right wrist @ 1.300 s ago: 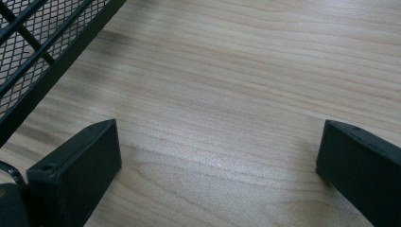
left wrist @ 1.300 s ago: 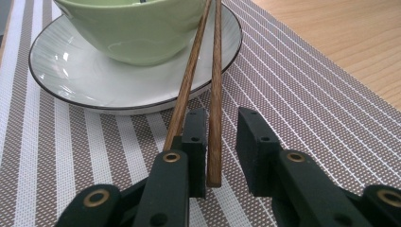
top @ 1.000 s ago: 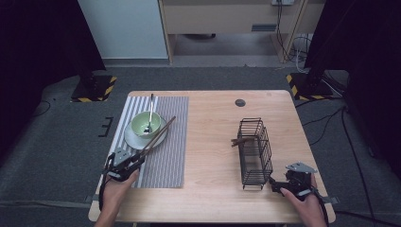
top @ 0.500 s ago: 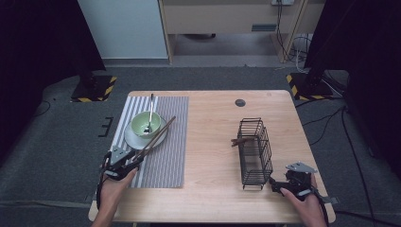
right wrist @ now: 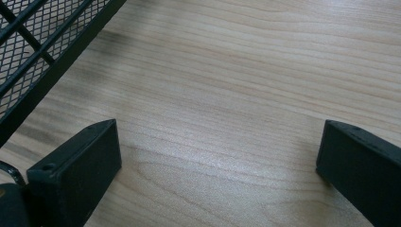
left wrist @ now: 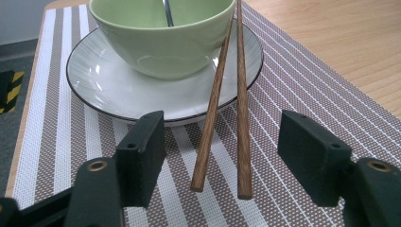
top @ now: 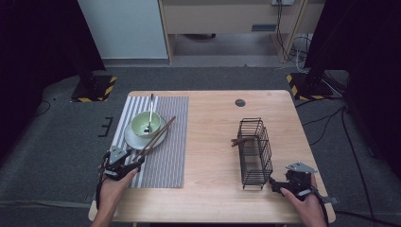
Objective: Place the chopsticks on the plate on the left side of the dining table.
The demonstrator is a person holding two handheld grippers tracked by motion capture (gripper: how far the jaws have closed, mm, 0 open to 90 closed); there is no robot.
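Note:
A pair of brown wooden chopsticks (top: 156, 135) (left wrist: 241, 118) leans on the rim of a white plate (top: 135, 140) (left wrist: 94, 90), near ends resting on the striped placemat (top: 165, 151) (left wrist: 293, 85). A pale green bowl (top: 145, 124) (left wrist: 161, 33) with a metal spoon (top: 151, 111) (left wrist: 166, 9) stands on the plate. My left gripper (top: 135, 163) (left wrist: 224, 137) is open; its jaws have just been opening, and the chopstick ends lie loose between them. My right gripper (top: 274, 183) (right wrist: 217, 142) stands open over bare wood beside the black wire basket (top: 255, 151) (right wrist: 42, 42).
A brown wooden handle (top: 239, 141) pokes out of the basket's left side. A small black round cap (top: 240, 102) sits in the wooden table (top: 213, 142) near its far edge. Dark carpet surrounds the table.
My left gripper's jaws have spread apart around the near ends of the chopsticks, which lie where they were. Neither hand has shifted.

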